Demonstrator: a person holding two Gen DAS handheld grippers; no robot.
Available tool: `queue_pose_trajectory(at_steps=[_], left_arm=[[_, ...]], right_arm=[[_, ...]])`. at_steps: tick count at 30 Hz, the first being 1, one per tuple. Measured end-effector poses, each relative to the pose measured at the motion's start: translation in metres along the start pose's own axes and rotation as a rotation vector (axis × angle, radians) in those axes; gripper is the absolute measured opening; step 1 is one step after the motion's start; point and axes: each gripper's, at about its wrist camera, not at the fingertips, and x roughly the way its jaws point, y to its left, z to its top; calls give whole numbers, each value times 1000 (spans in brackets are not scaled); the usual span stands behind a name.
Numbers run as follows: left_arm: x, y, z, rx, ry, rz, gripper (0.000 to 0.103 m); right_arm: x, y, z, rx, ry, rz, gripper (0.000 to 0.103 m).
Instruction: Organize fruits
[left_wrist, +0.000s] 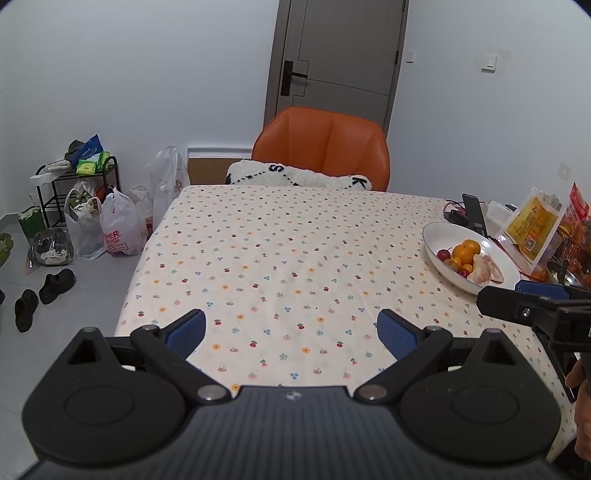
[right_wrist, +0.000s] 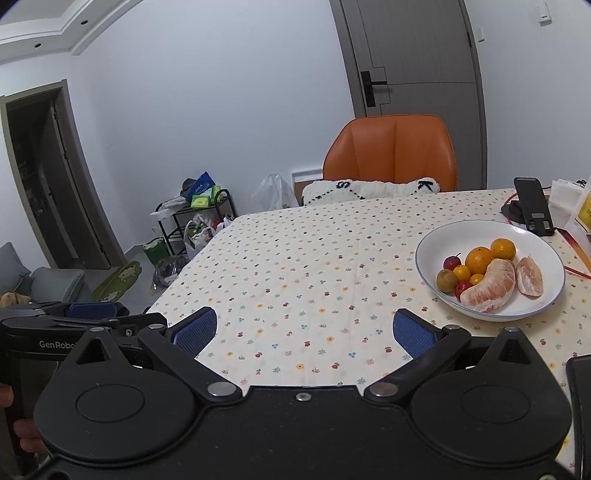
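Note:
A white bowl (right_wrist: 436, 242) (left_wrist: 432, 236) sits at the table's right side. It holds two oranges (right_wrist: 479, 259), small yellow and red fruits (right_wrist: 461, 273), a brownish round fruit (right_wrist: 446, 280) and two peeled pomelo pieces (right_wrist: 491, 290) (left_wrist: 487, 271). My left gripper (left_wrist: 291, 332) hovers open above the tablecloth near the front edge, nothing between its fingers. My right gripper (right_wrist: 306, 330) is open too, empty, left of and nearer than the bowl. The right gripper's side also shows in the left wrist view at the right edge.
The table (left_wrist: 280, 258) has a floral dotted cloth. A phone on a stand (right_wrist: 532, 208), tissues and snack packets (left_wrist: 532, 225) stand behind the bowl. An orange chair (left_wrist: 325, 147) with a cushion is at the far side. Bags, shoes and a rack (left_wrist: 77, 192) are on the floor, left.

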Motion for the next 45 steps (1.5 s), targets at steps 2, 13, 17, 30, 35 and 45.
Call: queue_pose_trajectory(at_steps=[2,13,17,30,35,45], left_arm=[[0,0,0,0,0,0,98],[1,0,-1,0,3,-1,98],[1,0,-1,-2,3,0,98],[3,7,-4,-19,9,-8,99],[2,6,-3,-21,-4,-3,99],[3,5,-3,-18,-1,-8,99]], right_arm=[[0,0,0,1,0,-1,103],[0,-1,1,-1,-3,-5,103],[0,-2,1,-2,-4,-5,103],[3,0,1,-11,5,-14,103],[3,0,1,-18,2,-9,103],[5,-1,-1,-10,10,-14,103]])
